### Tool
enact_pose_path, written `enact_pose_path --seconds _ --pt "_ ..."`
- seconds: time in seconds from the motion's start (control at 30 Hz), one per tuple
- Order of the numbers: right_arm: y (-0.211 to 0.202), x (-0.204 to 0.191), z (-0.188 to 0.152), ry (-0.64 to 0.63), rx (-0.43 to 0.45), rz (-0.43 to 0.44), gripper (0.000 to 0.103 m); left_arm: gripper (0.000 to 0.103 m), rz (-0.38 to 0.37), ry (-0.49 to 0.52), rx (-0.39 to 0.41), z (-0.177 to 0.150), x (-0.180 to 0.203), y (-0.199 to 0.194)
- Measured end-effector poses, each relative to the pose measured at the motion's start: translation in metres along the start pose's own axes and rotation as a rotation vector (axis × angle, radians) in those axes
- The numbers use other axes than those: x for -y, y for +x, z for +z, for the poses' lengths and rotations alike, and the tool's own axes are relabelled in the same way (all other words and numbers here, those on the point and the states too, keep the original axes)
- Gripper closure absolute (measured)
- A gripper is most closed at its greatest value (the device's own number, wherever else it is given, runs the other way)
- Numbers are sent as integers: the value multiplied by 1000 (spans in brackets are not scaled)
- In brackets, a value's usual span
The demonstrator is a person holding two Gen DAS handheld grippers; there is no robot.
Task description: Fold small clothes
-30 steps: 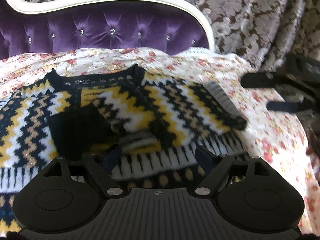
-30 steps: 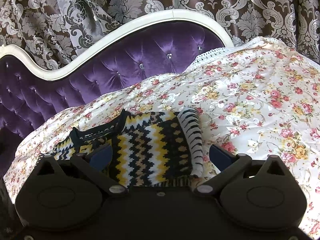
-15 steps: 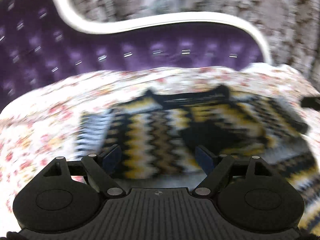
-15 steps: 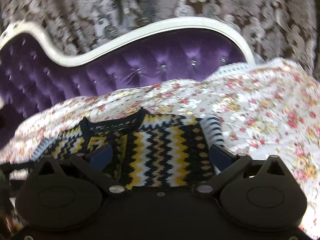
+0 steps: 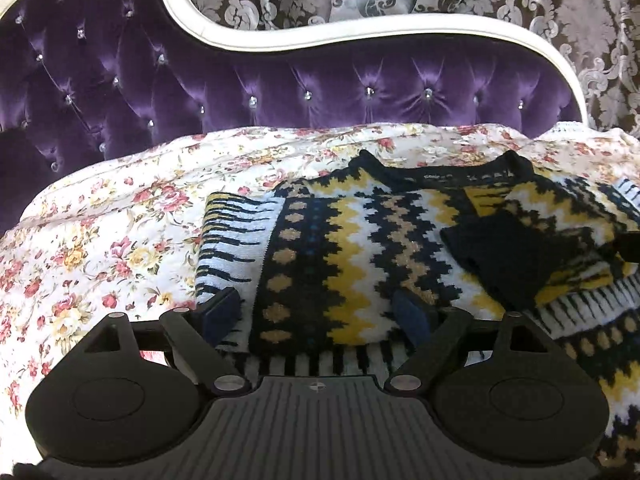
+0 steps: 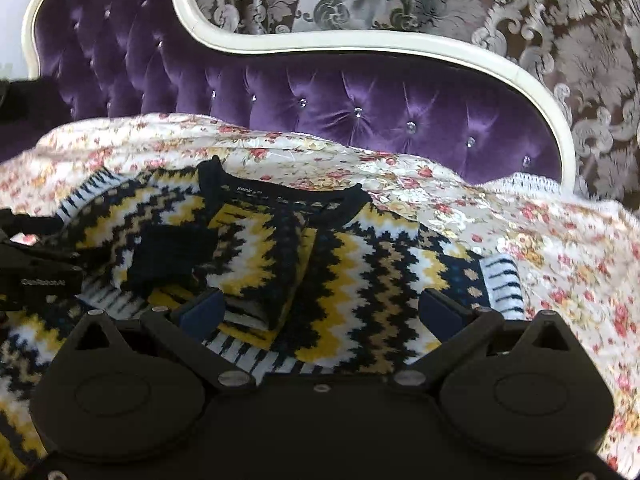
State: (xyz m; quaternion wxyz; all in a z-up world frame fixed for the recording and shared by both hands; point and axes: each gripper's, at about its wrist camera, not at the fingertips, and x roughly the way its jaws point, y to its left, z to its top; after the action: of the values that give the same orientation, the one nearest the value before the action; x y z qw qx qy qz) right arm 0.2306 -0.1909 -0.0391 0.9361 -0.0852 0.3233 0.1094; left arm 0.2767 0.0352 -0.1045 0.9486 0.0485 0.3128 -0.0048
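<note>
A knitted sweater [image 5: 360,240] with black, yellow and white zigzags lies on a floral bedspread [image 5: 100,248], its black collar toward the headboard and both sleeves folded across the front. My left gripper [image 5: 316,314] hovers low over the sweater's left folded edge. Its jaws are opening, and the knit lies under the gap without the pads pressing on it. In the right wrist view my right gripper [image 6: 320,312] stands open above the right half of the sweater [image 6: 360,280], with cloth below it and nothing pinched. The left gripper [image 6: 36,272] shows at that view's left edge.
A purple tufted headboard [image 5: 280,92] with a white frame rises just beyond the collar. Patterned curtains [image 6: 560,40] hang behind it. The bedspread [image 6: 560,260] stretches past the sweater on both sides and has a lace edge at the far right.
The left gripper swung from the sweater's middle to its left folded edge. The right gripper rolled level and slid left and lower over the sweater's right half.
</note>
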Motion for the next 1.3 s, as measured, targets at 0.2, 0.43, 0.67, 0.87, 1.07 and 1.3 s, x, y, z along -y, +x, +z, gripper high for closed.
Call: enact_pose_path --seconds 0.2,0.43,0.67,0.87,1.07,1.3 --pt "22 -10 -2 -43 -19 -50 0 19 -4 -6 -2 1 0 -2" --pt "38 18 4 160 -13 -131 1 19 -17 -12 -9 1 -2 1" --pt "34 67 -9 394 -72 -95 1 19 -28 -14 -12 1 -2 1" --pt "27 83 -11 473 -68 -66 1 19 -39 -13 -12 1 -4 0" --pt "24 94 -14 531 -66 -57 1 19 -46 -18 -7 0 -5 1" --pt "20 122 -26 761 -58 36 1 19 -61 -18 -5 -1 -7 0"
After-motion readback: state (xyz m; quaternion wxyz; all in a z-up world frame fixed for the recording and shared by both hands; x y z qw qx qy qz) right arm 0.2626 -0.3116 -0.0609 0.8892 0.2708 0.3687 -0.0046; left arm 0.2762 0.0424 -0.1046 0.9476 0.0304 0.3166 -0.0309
